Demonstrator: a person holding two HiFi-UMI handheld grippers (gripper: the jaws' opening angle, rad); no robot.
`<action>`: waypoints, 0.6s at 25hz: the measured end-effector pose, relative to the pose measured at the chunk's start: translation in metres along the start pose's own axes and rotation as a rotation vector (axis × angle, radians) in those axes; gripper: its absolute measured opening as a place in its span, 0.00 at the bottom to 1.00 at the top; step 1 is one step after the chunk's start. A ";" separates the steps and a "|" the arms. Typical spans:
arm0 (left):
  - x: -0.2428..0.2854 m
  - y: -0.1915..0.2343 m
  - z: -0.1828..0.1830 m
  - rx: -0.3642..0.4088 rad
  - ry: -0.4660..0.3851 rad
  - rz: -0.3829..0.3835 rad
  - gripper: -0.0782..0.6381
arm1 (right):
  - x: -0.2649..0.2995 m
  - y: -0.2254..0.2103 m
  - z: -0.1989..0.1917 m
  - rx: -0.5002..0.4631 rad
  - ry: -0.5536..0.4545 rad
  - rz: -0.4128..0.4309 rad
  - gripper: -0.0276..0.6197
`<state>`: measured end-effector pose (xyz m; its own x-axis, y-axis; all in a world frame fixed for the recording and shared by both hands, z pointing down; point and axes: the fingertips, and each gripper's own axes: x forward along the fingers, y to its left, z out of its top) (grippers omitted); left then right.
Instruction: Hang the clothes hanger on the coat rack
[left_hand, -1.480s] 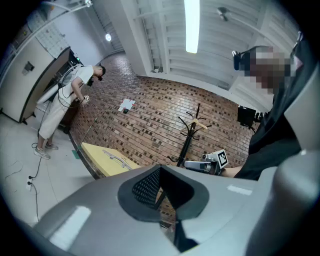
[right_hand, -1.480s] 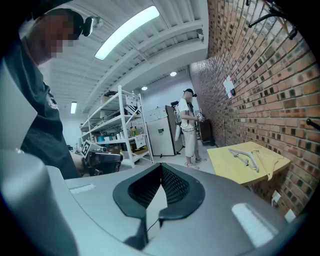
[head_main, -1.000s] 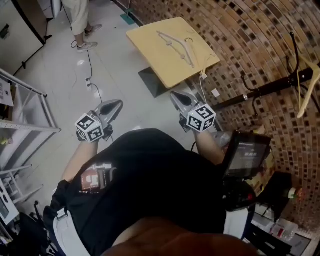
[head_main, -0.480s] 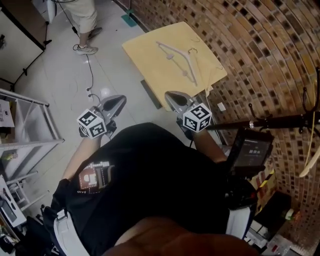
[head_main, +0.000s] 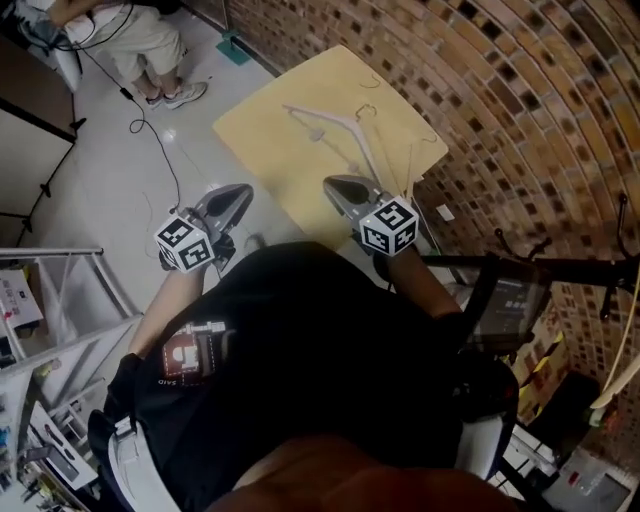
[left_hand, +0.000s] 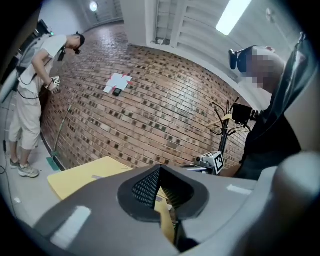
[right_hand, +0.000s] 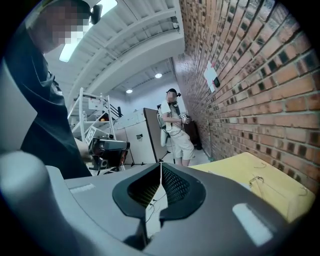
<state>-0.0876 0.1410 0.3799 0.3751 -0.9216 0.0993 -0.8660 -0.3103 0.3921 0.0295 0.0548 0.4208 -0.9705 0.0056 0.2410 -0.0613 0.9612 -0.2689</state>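
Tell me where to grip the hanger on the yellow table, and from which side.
The hanger lies flat on the table, hook toward the brick wall. Probably grip the arm running toward the person, just short of the apex, coming down from above on the near side; that leaves the hook free.

Head view steeply downward, gripper views level, sharing table (head_main: 290, 165)

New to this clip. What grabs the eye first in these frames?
A pale hanger lies flat on the yellow table, which stands against the brick wall ahead of the person. The left gripper and right gripper are both shut and empty, near the table's closer edge. The dark coat rack stands to the person's right, by the wall.
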 end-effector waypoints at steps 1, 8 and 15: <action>0.012 0.008 0.001 -0.007 0.013 -0.030 0.10 | 0.000 -0.010 -0.001 0.016 0.003 -0.032 0.08; 0.105 0.077 0.015 0.014 0.140 -0.304 0.10 | 0.019 -0.082 -0.004 0.073 0.038 -0.310 0.09; 0.176 0.137 0.015 0.131 0.329 -0.530 0.10 | 0.035 -0.162 -0.012 0.179 0.168 -0.580 0.15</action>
<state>-0.1454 -0.0672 0.4377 0.8278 -0.5219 0.2060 -0.5603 -0.7496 0.3524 0.0080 -0.0974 0.4843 -0.7187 -0.4455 0.5339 -0.6187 0.7601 -0.1986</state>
